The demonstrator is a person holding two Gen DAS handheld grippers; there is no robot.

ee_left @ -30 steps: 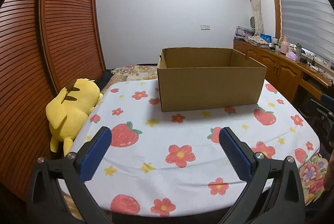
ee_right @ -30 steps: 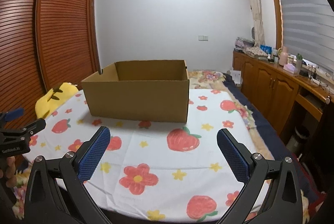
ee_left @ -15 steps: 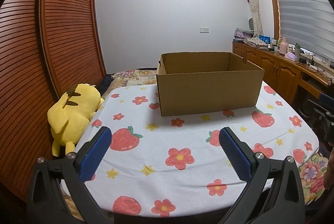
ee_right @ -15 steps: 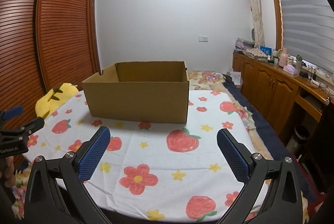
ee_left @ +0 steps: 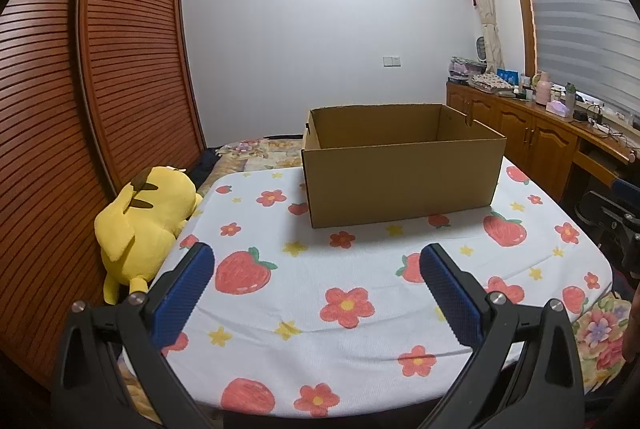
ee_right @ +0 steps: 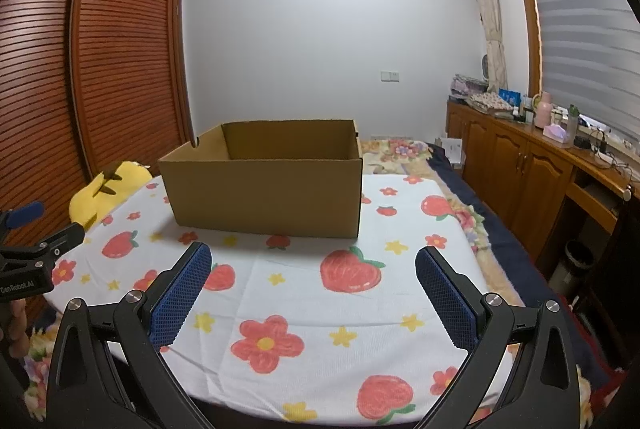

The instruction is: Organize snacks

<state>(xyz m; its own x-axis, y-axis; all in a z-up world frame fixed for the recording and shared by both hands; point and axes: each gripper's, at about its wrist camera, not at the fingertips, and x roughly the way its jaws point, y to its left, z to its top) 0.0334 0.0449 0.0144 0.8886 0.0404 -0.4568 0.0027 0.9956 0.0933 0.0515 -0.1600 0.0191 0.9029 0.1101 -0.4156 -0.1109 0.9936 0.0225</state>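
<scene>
An open brown cardboard box (ee_left: 402, 181) (ee_right: 266, 195) stands on a table covered by a white cloth with strawberries and flowers (ee_left: 348, 269) (ee_right: 304, 293). The part of its inside that shows holds nothing; its floor is hidden. No snacks are in view. My left gripper (ee_left: 314, 269) hangs open over the table's near edge, well short of the box, with nothing between its blue pads. My right gripper (ee_right: 314, 271) is likewise open and bare, in front of the box's right half. Each gripper shows at the other view's edge: the right gripper (ee_left: 612, 213), the left gripper (ee_right: 36, 249).
A yellow plush toy (ee_left: 140, 225) (ee_right: 106, 191) lies at the table's left edge against a slatted wooden wardrobe (ee_left: 100, 89). A wooden sideboard (ee_right: 532, 157) with bottles and clutter runs along the right wall under the window. A bed with floral bedding (ee_right: 404, 149) lies behind the table.
The left wrist view has tilted upward and the box sits a little lower in it. The right wrist view has tilted up slightly. Both grippers stay open.
</scene>
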